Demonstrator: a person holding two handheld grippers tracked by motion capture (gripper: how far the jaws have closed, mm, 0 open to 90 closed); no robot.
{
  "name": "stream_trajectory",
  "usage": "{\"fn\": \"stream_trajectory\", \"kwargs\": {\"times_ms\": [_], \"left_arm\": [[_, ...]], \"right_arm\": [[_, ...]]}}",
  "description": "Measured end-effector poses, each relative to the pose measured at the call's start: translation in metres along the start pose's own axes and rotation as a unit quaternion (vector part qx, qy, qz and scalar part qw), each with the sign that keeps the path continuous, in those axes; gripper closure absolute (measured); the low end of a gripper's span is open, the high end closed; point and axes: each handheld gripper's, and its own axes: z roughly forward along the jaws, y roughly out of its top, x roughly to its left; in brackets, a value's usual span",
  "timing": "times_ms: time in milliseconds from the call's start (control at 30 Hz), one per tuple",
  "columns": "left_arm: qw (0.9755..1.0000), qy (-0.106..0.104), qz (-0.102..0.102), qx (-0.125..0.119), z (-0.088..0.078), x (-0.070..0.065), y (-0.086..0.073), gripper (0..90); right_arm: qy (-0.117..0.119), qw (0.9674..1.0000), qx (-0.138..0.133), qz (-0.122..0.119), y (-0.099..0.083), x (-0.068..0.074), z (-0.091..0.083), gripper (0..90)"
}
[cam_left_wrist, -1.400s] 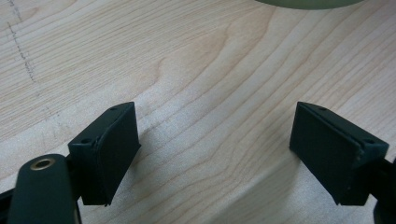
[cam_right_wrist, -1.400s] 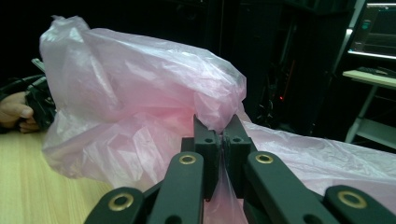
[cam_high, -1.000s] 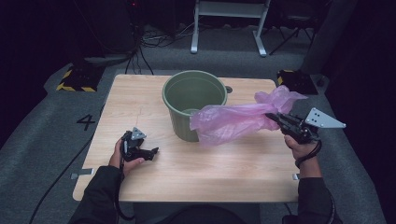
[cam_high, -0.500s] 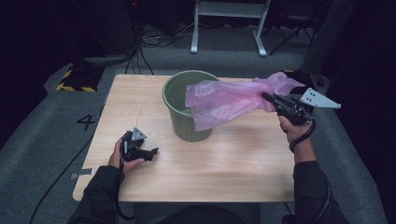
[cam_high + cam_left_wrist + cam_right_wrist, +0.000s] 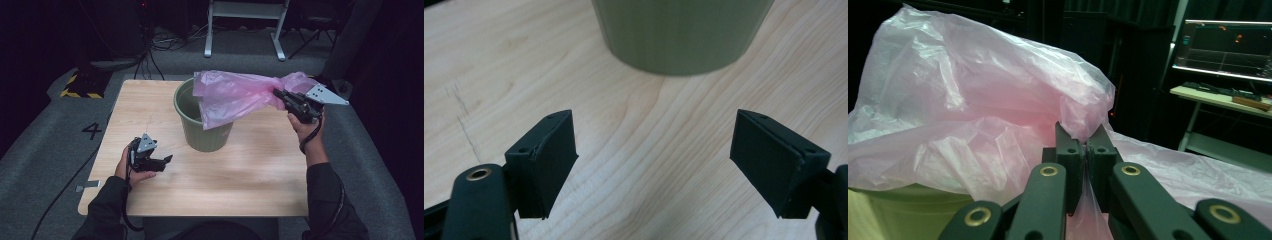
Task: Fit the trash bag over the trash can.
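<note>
My right gripper (image 5: 278,95) has its jaws clamped tight on a fold of the pink plastic bag (image 5: 235,97), which I hold in the air so that it billows over the far rim of the green bin (image 5: 197,131) at the middle of the wooden table (image 5: 250,175). My left gripper (image 5: 167,160) hangs low over the table just beside the bin, jaws spread wide with nothing between them. On the grey floor left of the table I read a black "4" (image 5: 92,131).

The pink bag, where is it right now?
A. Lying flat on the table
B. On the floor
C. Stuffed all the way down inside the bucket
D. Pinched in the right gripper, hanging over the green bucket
D: the right gripper is shut on the pink bag, which drapes over the rim of the green bucket.
</note>
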Motion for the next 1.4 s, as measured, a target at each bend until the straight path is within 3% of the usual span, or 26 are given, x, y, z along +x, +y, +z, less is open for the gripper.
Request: {"fn": "stream_trajectory", "kwargs": {"times_ms": [200, 367, 633, 833, 1033, 1133, 1233, 1400], "left_arm": [[0.9993, -0.004, 0.005, -0.036, -0.016, -0.002, 0.019, 18.9], [0.9980, 0.001, 0.012, -0.063, -0.029, -0.003, 0.040, 19.6], [0.9953, 0.006, 0.038, -0.089, -0.039, -0.008, 0.082, 20.4], [0.9941, 0.007, 0.044, -0.099, -0.045, -0.005, 0.104, 20.8], [0.9940, 0.013, 0.047, -0.098, -0.039, -0.003, 0.119, 21.3], [0.9931, 0.021, 0.046, -0.105, -0.036, -0.002, 0.128, 26.6], [0.9931, 0.014, 0.048, -0.106, -0.032, -0.001, 0.138, 29.8], [0.9931, 0.012, 0.056, -0.103, -0.024, -0.004, 0.151, 29.8]], "right_arm": [[-0.021, 0.9997, 0.010, -0.004, -0.001, 0.000, 0.008, 87.8], [-0.031, 0.9982, 0.036, -0.038, -0.003, 0.006, 0.015, 87.7], [-0.035, 0.9942, 0.061, -0.082, -0.004, 0.015, 0.021, 87.6], [-0.017, 0.9920, 0.067, -0.105, 0.000, 0.024, 0.026, 87.5], [-0.007, 0.9849, 0.087, -0.150, 0.003, 0.040, 0.034, 87.4], [-0.002, 0.9806, 0.097, -0.170, 0.005, 0.047, 0.038, 87.4], [-0.004, 0.9763, 0.105, -0.189, 0.006, 0.053, 0.042, 87.4], [0.011, 0.9745, 0.112, -0.194, 0.008, 0.057, 0.045, 87.5]]}}
